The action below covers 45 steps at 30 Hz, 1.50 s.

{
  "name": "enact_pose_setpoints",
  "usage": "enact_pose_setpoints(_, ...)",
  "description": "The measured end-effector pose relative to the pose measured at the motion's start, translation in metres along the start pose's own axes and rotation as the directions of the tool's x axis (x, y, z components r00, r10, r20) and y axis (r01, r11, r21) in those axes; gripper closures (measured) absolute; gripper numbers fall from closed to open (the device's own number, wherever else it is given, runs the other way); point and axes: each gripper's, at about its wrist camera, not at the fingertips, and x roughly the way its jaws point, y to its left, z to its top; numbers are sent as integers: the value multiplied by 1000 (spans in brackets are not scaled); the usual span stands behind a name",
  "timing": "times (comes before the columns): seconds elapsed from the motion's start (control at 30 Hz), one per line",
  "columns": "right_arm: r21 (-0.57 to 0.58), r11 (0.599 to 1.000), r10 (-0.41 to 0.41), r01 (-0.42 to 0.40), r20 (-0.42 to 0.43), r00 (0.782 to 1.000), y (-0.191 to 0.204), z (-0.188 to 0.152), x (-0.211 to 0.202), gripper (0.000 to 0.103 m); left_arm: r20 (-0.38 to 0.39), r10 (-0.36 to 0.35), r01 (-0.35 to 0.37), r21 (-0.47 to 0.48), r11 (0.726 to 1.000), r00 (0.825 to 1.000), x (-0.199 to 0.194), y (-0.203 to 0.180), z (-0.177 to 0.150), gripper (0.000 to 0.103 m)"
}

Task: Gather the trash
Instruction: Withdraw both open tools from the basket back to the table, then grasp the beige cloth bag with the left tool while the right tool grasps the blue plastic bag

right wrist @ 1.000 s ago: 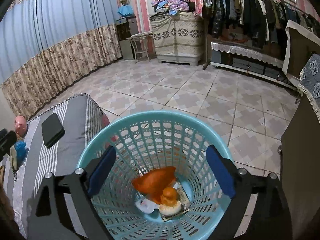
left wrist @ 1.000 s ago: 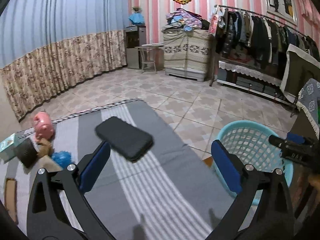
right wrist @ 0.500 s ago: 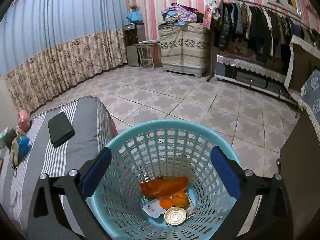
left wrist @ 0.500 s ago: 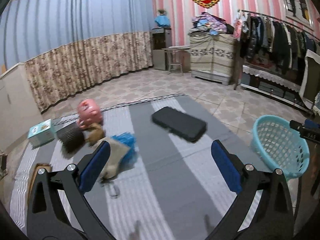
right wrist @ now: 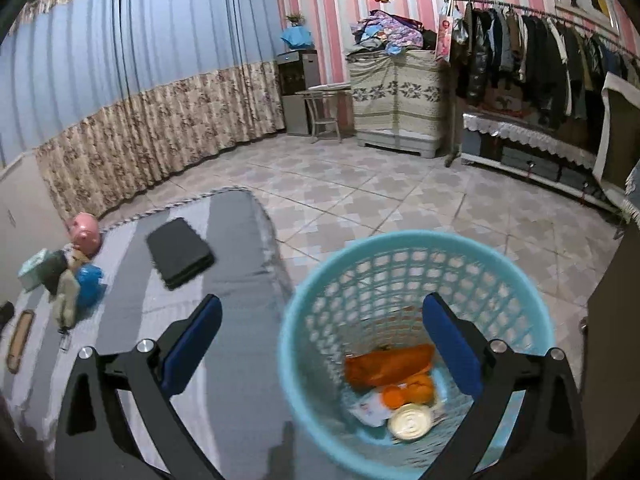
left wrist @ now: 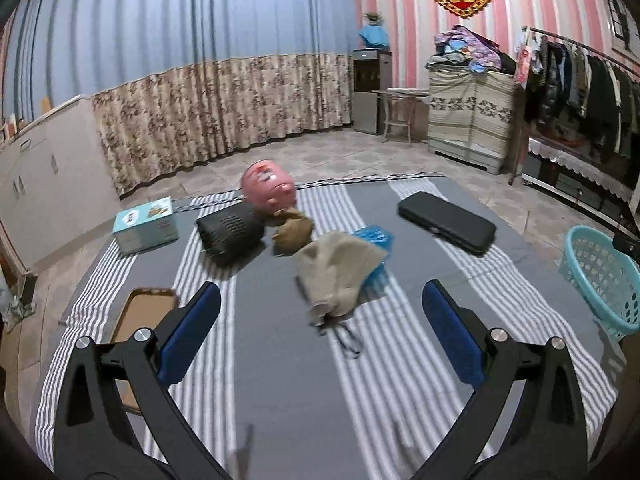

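Grey striped cloth (left wrist: 280, 380) covers the bench under my tongs, with a tiled floor (right wrist: 400, 192) and a curtain (left wrist: 200, 112) beyond. Far left on the cloth lies a brown tray (left wrist: 140, 312), then a pale blue box (left wrist: 146, 230) further back. Next comes a black ribbed cylinder (left wrist: 232, 232) on its side, touching a pink piggy bank (left wrist: 269, 189) behind it. Just right of these sits a brown crumpled lump (left wrist: 292, 232), and nearer me a beige pouch (left wrist: 336, 276) lies over a blue wrapper (left wrist: 374, 240). My left tongs (left wrist: 320, 340) hang spread wide above the cloth, holding nothing, with the pouch between and beyond the blue pads (left wrist: 188, 336). A black case (left wrist: 446, 222) lies further right. Off the bench edge stands the teal basket (right wrist: 400, 244). My right tongs (right wrist: 322, 344) are also spread wide and hold nothing, over the basket's near left rim. Inside lie an orange bag (right wrist: 388, 364), orange peel (right wrist: 408, 392), a paper scrap (right wrist: 372, 410) and a round lid (right wrist: 408, 422).
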Motion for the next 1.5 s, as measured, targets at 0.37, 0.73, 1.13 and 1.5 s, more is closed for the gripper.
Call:
enact_pose_setpoints(0.37,-100,995,2,-9,-67,998,54,-23,11,5,-33,31,-32,-41,999,999,5,57,-10,6)
enact_pose_setpoints(0.73,-236,970,22,-52,-129,991,127,-41,37,5,-83,-19,10,-116,993,996,37,87,-13,6)
enact_pose_setpoints(1.13,-230,971,19,-63,-186,982,129,-41,46,5,-202,-171,173,-8,985,964,113,18,9,40)
enact_pose_setpoints(1.5,-275,957,45,-93,-174,984,172,-32,50,5,-193,-209,205,-36,978,959,89,56,9,90)
